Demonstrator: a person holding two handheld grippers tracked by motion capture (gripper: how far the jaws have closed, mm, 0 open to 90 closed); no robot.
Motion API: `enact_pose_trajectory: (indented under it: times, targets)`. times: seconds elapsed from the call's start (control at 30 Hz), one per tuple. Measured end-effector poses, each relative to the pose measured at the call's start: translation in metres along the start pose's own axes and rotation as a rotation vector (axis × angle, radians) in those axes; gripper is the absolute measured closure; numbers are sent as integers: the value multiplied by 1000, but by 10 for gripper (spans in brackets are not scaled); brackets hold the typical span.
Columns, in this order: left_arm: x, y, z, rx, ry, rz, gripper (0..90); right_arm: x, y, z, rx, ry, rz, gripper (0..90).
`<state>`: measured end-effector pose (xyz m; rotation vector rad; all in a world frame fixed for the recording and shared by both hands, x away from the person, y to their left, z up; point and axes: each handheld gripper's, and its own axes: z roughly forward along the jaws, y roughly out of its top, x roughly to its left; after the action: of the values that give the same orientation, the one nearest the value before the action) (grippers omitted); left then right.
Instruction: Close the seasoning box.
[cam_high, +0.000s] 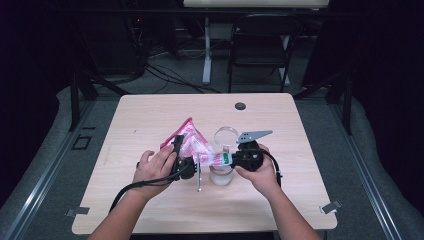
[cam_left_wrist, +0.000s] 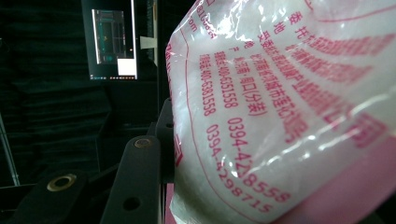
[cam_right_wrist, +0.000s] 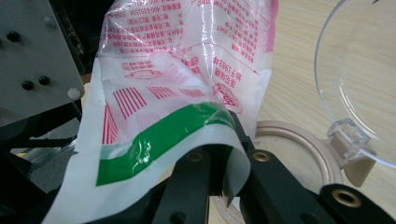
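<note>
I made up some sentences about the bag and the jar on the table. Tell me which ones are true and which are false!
1. Both grippers hold the same plastic bag. True: the left gripper grips its full part and the right gripper pinches its green-striped edge.
2. The jar has its clear lid flipped open. True.
3. The bag's writing is blue. False: it is pink-red, with a green stripe.
4. The bag lies flat on the table. False: it is held up, tilted toward the jar.
5. A metal spoon lies on the table near the jar. True.
</note>
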<state>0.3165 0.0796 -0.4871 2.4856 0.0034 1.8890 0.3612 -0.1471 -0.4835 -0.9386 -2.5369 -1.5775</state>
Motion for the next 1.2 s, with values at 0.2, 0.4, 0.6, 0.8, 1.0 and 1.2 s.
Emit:
enact_pose_trajectory:
  times: [0.2,0.4,0.6,0.8,1.0,1.2]
  targets:
    - [1,-1,0,-2,12,1,647,0,-2,3,14,5,0,900]
    - [1,-1,-2,4,29,14,650,0,-2,4,21,6,-1,900]
    - [0,0,-2,-5,48,17,651,0,-2,4,22,7,-1,900]
    - [0,2,-4,-7,53,35,652,0,-2,3,24,1,-1,900]
    - [2,5,-5,-11,61,51,654,-2,-3,1,18,-6,8,900]
    - [2,6,-5,-9,55,53,657,-3,-4,2,23,-2,9,900]
